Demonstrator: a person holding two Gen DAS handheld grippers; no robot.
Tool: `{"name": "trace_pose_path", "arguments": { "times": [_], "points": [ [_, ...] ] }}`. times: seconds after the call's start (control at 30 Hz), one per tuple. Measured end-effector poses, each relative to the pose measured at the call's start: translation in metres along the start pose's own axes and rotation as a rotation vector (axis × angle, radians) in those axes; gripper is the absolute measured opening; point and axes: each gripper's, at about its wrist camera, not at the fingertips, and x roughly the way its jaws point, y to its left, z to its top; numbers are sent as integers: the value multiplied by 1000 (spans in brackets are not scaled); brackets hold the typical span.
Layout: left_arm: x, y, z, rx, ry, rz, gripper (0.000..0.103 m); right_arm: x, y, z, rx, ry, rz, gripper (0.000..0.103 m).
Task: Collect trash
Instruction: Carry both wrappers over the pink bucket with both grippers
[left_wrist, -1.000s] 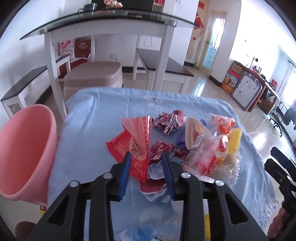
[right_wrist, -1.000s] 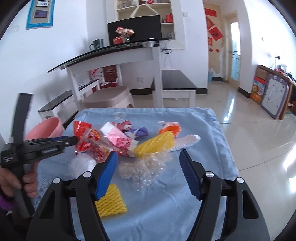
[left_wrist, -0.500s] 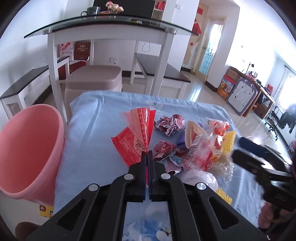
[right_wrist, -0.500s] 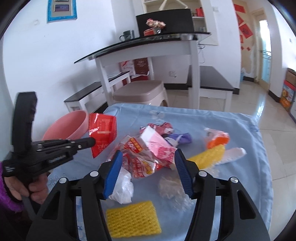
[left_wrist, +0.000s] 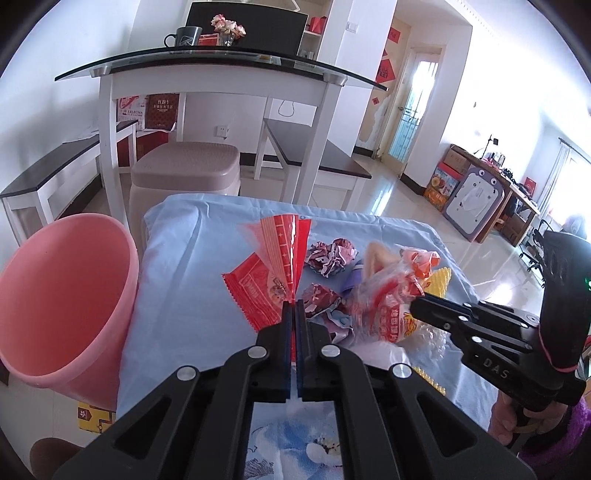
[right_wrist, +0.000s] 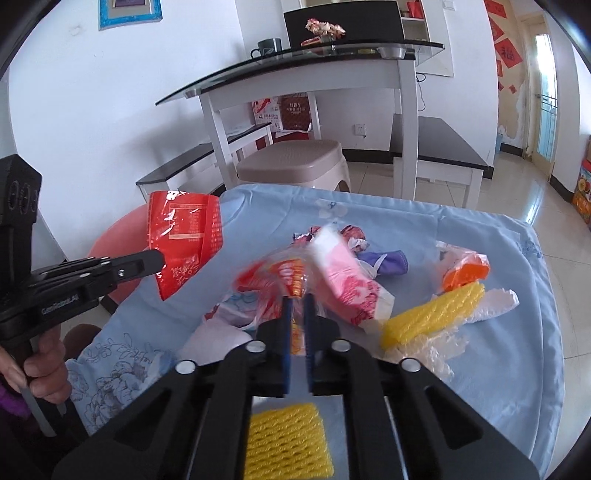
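Note:
My left gripper (left_wrist: 294, 308) is shut on a red snack wrapper (left_wrist: 275, 275) and holds it above the blue cloth; the wrapper also shows in the right wrist view (right_wrist: 184, 236). My right gripper (right_wrist: 298, 301) is shut on a clear plastic bag with red and orange print (right_wrist: 275, 278), lifted off the pile; the bag also shows in the left wrist view (left_wrist: 388, 306). A pink bin (left_wrist: 62, 302) stands left of the table. More trash lies on the cloth: crumpled wrappers (left_wrist: 330, 254), a pink-white packet (right_wrist: 343, 273), yellow foam nets (right_wrist: 436, 310).
The table carries a light blue cloth (right_wrist: 480, 236). A beige stool (left_wrist: 184, 173) and a white glass-topped desk (left_wrist: 221, 74) stand behind it. Another yellow foam net (right_wrist: 284, 443) lies near the front edge. An orange piece in plastic (right_wrist: 465, 271) lies at the right.
My left gripper closed on the red wrapper and lifted it. My right gripper moved left to the pile, closed on the printed plastic bag and raised it.

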Motion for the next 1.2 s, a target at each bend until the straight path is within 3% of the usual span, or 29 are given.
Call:
{"name": "trace_pose_path", "arguments": {
  "times": [0.3, 0.47, 0.67, 0.9, 1.2],
  "points": [
    [-24, -4, 6, 2, -77, -32, 1, -44, -2, 5, 13, -84, -42, 2],
    [-43, 0, 9, -3, -130, -14, 1, -59, 10, 21, -15, -144, -48, 2],
    [-69, 20, 9, -34, -186, 48, 1, -45, 40, 46, -55, -162, 9, 2],
    [-100, 62, 6, -89, -230, 171, 1, -19, 88, 69, -117, -161, 113, 2],
    [-120, 125, -7, -178, -223, 306, 1, 33, 158, 93, -173, -97, 250, 2]
  ]
}}
